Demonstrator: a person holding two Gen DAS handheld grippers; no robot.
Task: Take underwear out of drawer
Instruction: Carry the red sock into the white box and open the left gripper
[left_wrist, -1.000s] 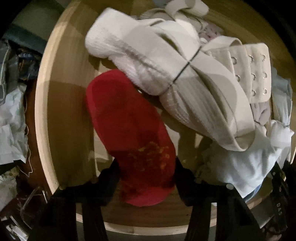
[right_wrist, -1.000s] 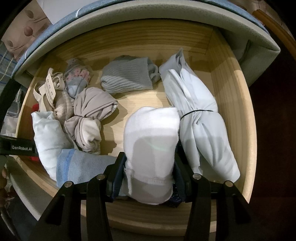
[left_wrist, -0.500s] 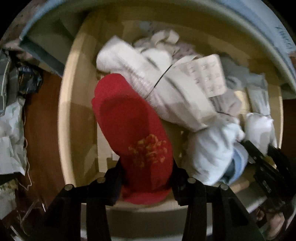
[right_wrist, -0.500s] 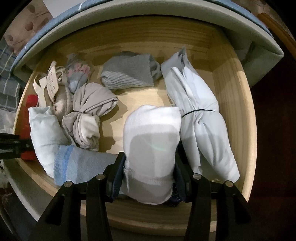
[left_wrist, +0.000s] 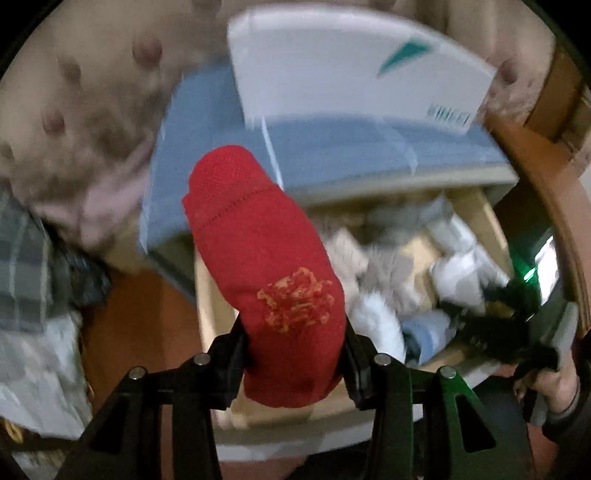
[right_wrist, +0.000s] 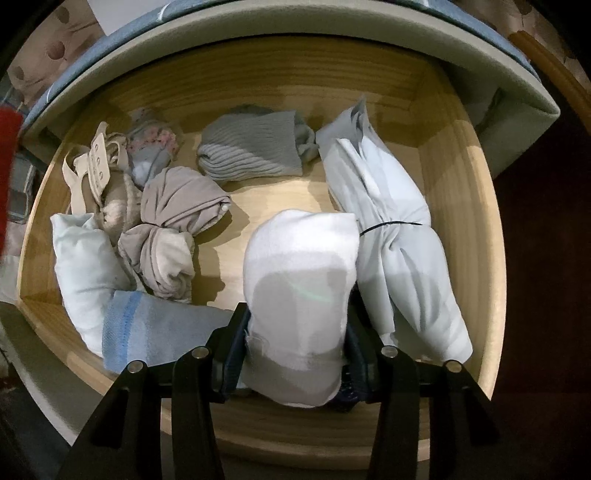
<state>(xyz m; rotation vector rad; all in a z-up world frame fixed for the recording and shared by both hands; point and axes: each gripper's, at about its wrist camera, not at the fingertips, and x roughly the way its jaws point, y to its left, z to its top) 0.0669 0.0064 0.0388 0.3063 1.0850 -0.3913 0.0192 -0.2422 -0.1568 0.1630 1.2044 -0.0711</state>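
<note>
- Your left gripper (left_wrist: 293, 350) pinches a rolled red garment (left_wrist: 266, 273) with a gold print, held above the wooden drawer (right_wrist: 461, 184).
- Your right gripper (right_wrist: 295, 350) is closing on a white roll (right_wrist: 299, 280) low in the drawer, pads against its sides.
- The drawer also holds a pale tied bundle (right_wrist: 391, 236), a grey ribbed roll (right_wrist: 255, 147), a beige knot (right_wrist: 173, 225) and a blue-striped roll (right_wrist: 155, 328).

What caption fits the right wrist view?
Right claw closing on a white roll inside the wooden drawer of bundled underwear.
</note>
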